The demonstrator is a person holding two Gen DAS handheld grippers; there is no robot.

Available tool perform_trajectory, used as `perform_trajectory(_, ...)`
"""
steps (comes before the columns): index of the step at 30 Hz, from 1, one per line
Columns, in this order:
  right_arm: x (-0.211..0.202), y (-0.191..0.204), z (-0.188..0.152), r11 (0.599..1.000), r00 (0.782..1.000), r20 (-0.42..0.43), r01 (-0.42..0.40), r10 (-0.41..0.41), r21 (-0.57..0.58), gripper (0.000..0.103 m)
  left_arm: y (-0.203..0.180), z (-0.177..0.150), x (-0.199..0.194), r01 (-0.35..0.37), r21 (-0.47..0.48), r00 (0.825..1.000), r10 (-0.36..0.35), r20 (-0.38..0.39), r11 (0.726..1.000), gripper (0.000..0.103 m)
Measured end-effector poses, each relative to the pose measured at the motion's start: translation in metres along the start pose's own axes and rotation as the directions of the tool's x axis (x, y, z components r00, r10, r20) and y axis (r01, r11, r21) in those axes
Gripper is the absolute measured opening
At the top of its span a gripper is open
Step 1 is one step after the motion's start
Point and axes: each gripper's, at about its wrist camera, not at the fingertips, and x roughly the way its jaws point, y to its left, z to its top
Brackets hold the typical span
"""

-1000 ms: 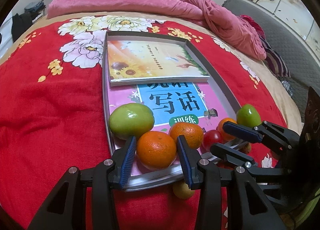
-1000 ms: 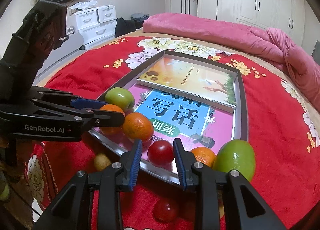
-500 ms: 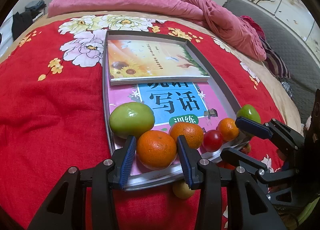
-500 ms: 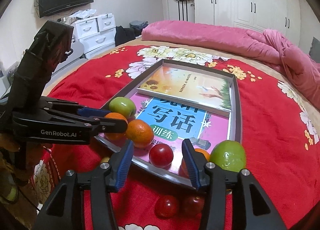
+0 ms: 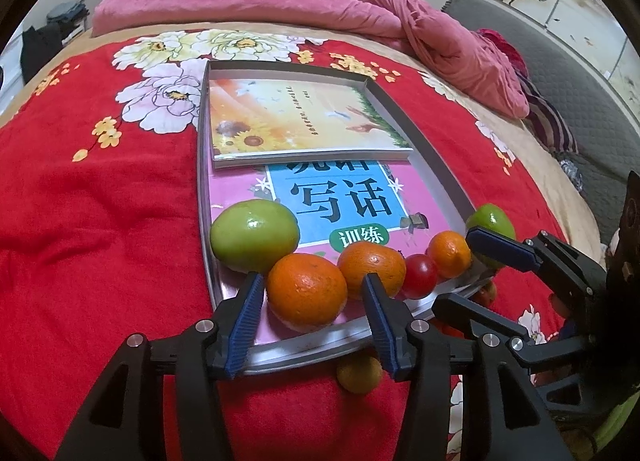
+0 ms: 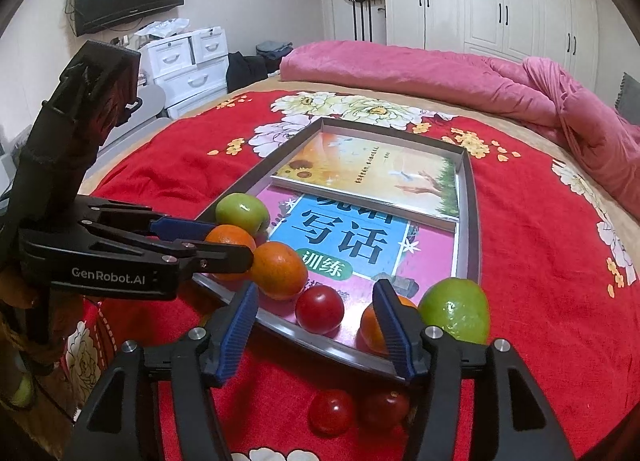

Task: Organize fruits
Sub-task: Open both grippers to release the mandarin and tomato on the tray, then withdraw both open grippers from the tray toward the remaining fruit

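Jaws spreading on both: left gripper (image 5: 314,293) bracketing a dimpled orange (image 5: 306,291), right gripper (image 6: 316,303) bracketing a glossy round tomato (image 6: 320,309), both at the metal tray (image 5: 296,353) near edge.

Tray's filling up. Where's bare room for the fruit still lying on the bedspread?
Free: the pink book cover between the fruit row and the sunflower book. Crowded: the tray's near edge, lined with green fruit, oranges and a tomato. Left gripper and right gripper both stand there open.
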Motion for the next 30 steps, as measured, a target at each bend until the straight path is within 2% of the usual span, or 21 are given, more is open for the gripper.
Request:
perform_trajectory(5,-0.003,0.000,0.000,1.000,1.000,0.006,0.007,-0.007,-0.005,0.065,-0.002,-0.002,-0.001,0.004,0.001,1.000,-0.004,-0.005,1.000,0.057)
perform_trajectory(23,-0.012,0.001,-0.001,0.999,0.999,0.031,0.032,-0.032,-0.013,0.072,-0.006,-0.004,-0.017,0.041,-0.012,0.999,-0.040,0.023,0.999,0.064)
perform_trajectory(25,-0.013,0.001,0.000,0.999,0.999,0.034,0.034,-0.033,-0.014,0.072,-0.007,-0.004,-0.021,0.047,-0.010,0.998,-0.046,0.036,0.999,0.066)
perform_trajectory(27,-0.015,0.002,0.000,0.999,0.999,0.037,0.036,-0.035,-0.015,0.073,-0.008,-0.004,-0.024,0.047,-0.008,0.998,-0.047,0.046,0.999,0.074)
perform_trajectory(30,-0.016,0.002,0.000,0.999,0.999,0.038,0.039,-0.039,-0.014,0.075,-0.009,-0.003,-0.027,0.046,-0.006,0.997,-0.046,0.055,0.999,0.074)
